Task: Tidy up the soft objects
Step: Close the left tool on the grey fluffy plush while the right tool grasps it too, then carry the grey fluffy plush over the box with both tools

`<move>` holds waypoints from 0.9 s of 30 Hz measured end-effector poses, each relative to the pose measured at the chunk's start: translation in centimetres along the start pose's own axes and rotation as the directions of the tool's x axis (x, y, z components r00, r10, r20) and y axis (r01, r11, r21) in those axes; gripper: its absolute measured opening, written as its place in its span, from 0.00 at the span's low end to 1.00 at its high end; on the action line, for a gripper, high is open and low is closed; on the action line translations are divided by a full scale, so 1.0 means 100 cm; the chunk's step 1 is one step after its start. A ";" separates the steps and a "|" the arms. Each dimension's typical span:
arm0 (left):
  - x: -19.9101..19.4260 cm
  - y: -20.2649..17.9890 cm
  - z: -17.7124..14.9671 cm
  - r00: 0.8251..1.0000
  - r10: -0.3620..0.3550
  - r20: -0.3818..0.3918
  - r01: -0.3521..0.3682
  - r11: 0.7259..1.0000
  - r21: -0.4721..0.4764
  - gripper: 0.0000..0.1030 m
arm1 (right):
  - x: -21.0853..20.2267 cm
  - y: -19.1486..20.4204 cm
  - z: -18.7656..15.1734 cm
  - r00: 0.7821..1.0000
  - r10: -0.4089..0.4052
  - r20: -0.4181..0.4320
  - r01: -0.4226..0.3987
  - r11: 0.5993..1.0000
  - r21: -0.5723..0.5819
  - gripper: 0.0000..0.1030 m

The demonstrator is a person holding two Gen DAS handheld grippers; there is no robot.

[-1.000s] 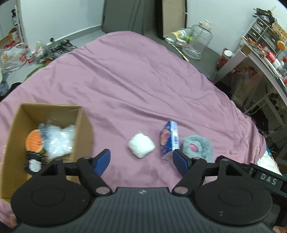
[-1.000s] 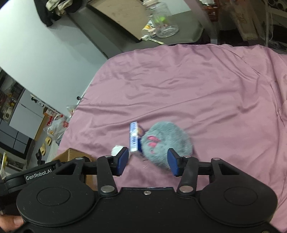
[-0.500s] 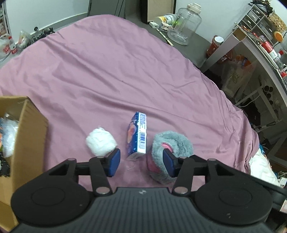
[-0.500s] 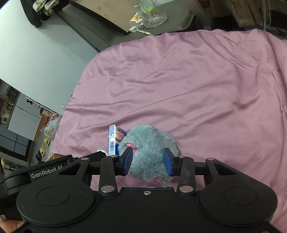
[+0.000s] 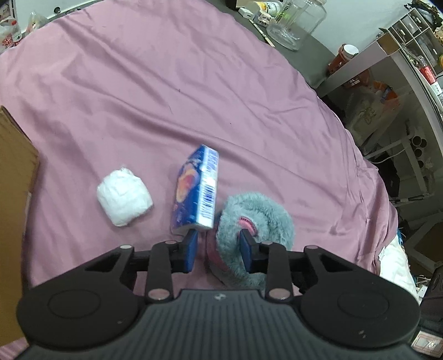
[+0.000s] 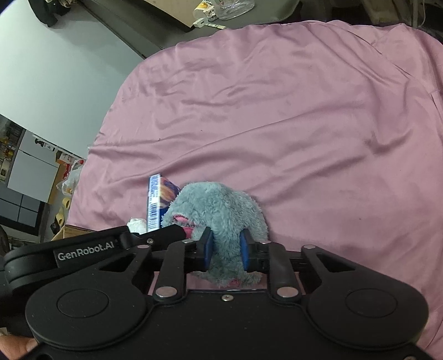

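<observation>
Right tool [image 6: 224,249]: blue pads pressed into both flanks of the grey plush toy [image 6: 218,210], fur bulging between and around them; clamped on it. Left tool [image 5: 218,250]: jaws narrowed around the near left edge of the same plush toy [image 5: 254,221], the right pad sunk into the fur beside its pink patch, the left pad by the toy's pink underside; whether it grips firmly cannot be told. Plush toy: on the pink bedsheet [image 5: 193,83], at the fingertips of both tools. Blue packet [image 5: 198,193]: standing on edge, barcode side up, touching the toy's left side, just beyond the left pad. White soft bundle [image 5: 124,198]: on the sheet, left of the packet, apart from it. Cardboard box [image 5: 13,193]: at the far left edge of the left view. Glass jar [image 5: 299,22]: on the floor beyond the bed.
</observation>
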State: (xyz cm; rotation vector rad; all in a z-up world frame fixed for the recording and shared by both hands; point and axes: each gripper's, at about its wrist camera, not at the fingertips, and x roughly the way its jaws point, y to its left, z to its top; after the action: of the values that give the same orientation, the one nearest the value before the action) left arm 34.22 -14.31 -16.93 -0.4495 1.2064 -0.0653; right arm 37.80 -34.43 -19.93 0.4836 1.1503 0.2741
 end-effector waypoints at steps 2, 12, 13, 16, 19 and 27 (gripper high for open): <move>0.002 -0.001 -0.001 1.000 0.000 -0.008 0.000 1.000 -0.003 0.31 | -0.002 0.000 -0.001 1.000 0.001 0.000 -0.001 1.000 0.002 0.16; -0.007 -0.003 -0.014 0.997 -0.069 -0.017 0.068 0.997 -0.025 0.12 | -0.023 0.006 -0.014 1.000 -0.013 0.024 0.012 1.000 0.006 0.14; -0.010 -0.003 -0.015 0.997 -0.075 -0.012 0.074 0.997 -0.022 0.12 | -0.026 0.008 -0.014 0.999 -0.013 0.030 0.013 1.000 0.002 0.14; -0.023 -0.006 -0.017 0.997 -0.082 0.007 0.082 0.997 0.002 0.12 | -0.037 0.016 -0.017 0.999 -0.011 0.047 0.011 1.000 -0.010 0.14; -0.037 -0.007 -0.018 0.996 -0.084 0.031 0.083 0.996 0.016 0.11 | -0.047 0.026 -0.020 0.998 -0.005 0.065 0.006 1.000 -0.022 0.14; -0.077 0.004 -0.020 0.991 -0.091 0.098 0.089 0.996 0.024 0.11 | -0.069 0.058 -0.027 0.995 0.017 0.103 -0.010 0.998 -0.067 0.14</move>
State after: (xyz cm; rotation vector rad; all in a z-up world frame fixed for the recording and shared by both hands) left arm 29.54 -12.39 -10.79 -0.4842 1.0875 -0.1307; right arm 32.86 -31.90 -12.39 0.4426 1.0345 0.2947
